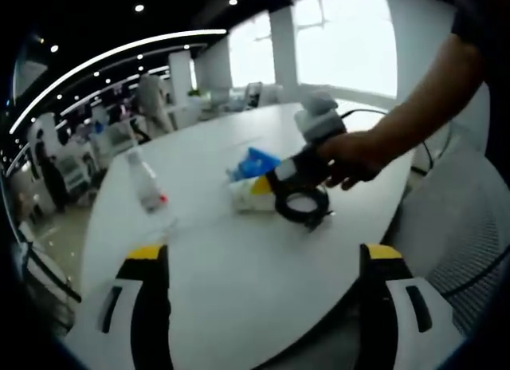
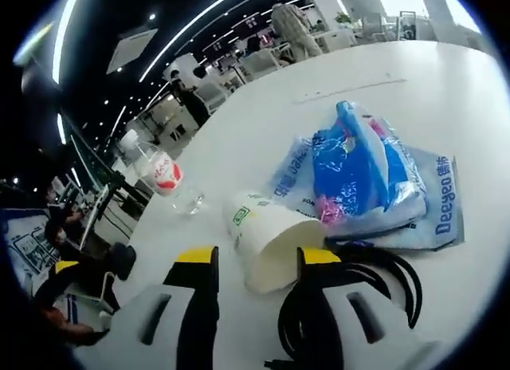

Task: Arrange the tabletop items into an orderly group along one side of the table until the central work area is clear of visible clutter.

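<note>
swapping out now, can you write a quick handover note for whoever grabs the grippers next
Left gripper: open, empty, over the white round table.
Right gripper: open, jaws around the tipped white paper cup, not closed on it.
Blue and clear plastic bag pack and black coiled cable lie right beside the cup, mid-table.
Clear plastic water bottle with red label stands apart near the edge.
Done: nothing grouped yet.
Left: move all to one side.
</note>
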Motion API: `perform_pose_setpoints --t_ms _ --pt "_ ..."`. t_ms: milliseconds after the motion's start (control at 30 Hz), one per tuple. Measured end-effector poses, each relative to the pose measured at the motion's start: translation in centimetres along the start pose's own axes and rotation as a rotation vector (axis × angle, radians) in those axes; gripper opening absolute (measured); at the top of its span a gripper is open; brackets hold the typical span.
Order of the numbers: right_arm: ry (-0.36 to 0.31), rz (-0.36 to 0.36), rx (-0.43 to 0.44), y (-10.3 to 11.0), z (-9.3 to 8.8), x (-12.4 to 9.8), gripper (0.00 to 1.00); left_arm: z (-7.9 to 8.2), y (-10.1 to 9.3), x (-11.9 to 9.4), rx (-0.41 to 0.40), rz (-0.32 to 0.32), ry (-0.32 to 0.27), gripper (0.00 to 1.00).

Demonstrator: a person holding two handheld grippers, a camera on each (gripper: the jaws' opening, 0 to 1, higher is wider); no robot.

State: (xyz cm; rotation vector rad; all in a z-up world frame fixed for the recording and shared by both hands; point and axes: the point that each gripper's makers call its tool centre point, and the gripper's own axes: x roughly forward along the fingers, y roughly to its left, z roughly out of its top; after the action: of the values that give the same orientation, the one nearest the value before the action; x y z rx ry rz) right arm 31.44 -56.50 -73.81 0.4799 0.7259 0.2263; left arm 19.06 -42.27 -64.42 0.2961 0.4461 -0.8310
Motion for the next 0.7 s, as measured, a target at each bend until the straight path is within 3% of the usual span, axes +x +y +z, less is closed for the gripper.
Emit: perform_pose_setpoints --t_ms 433,700 --pt "0.009 0.051 0.057 1.5 0.4 0.4 0.03 -0.2 0.3 -0.1 -0.006 0.019 0.002 0.94" --pt "0.014 0.061 0.04 2.1 0.4 0.4 0.0 -0.3 0.2 -0.1 -0.001 0.016 0.009 0.93"
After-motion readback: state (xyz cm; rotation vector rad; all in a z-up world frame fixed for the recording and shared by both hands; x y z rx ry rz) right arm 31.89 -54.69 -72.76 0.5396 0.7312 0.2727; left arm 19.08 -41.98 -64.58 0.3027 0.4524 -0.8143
